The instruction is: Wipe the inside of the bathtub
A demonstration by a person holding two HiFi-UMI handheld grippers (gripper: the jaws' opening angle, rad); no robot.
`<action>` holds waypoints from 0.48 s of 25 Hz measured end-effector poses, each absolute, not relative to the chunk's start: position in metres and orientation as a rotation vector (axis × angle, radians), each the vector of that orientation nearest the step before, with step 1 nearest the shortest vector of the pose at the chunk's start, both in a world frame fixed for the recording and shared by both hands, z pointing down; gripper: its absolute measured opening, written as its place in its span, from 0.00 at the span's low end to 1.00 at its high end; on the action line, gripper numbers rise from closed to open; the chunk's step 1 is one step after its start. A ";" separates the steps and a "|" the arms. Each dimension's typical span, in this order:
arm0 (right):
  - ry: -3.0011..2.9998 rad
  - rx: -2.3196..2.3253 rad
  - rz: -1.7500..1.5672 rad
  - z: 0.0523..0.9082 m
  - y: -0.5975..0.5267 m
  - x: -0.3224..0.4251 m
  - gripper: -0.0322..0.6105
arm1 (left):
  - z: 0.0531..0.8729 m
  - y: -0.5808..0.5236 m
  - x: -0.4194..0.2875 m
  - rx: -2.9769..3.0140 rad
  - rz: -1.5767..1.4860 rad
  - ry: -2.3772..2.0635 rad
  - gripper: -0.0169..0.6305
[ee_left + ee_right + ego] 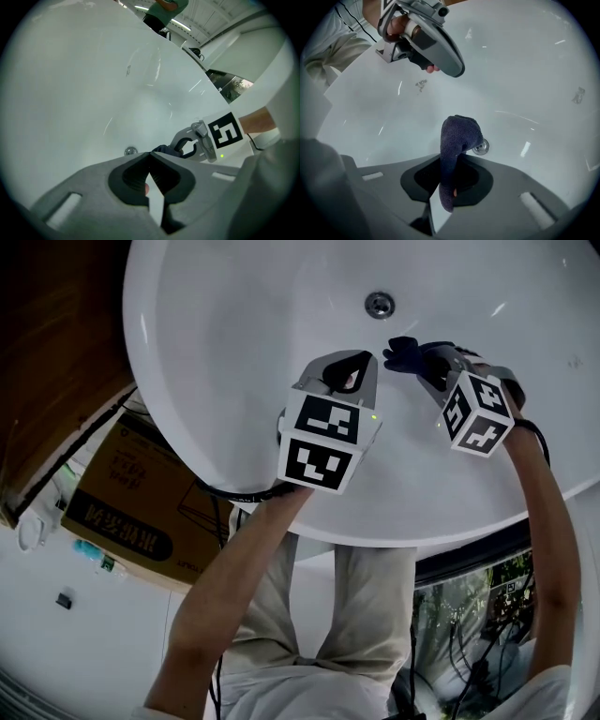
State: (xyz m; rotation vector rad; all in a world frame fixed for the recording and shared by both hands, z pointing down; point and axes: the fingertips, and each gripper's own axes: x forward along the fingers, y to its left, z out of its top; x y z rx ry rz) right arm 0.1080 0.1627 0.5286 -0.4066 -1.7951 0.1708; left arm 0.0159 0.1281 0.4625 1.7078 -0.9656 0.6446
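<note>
The white bathtub fills the head view, its metal drain near the top. My right gripper is shut on a dark blue cloth, which hangs over the basin just below the drain. In the right gripper view the cloth sticks up from between the jaws, with the drain right behind it. My left gripper hovers to the left of the cloth, shut with nothing in it. The left gripper view shows its closed tips, the drain and the right gripper beyond.
A brown cardboard box stands on the white floor left of the tub. Dark wood panelling runs along the far left. A tangle of cables lies by the person's legs at the lower right.
</note>
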 end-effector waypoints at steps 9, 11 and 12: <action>-1.741 -0.448 0.069 0.581 0.148 0.122 0.13 | 0.482 0.134 0.018 1.684 0.666 -0.953 0.02; -1.720 -0.460 0.047 0.598 0.147 0.128 0.13 | 0.485 0.136 0.021 1.682 0.673 -0.945 0.02; -1.709 -0.466 0.041 0.606 0.146 0.130 0.13 | 0.487 0.136 0.021 1.682 0.675 -0.943 0.02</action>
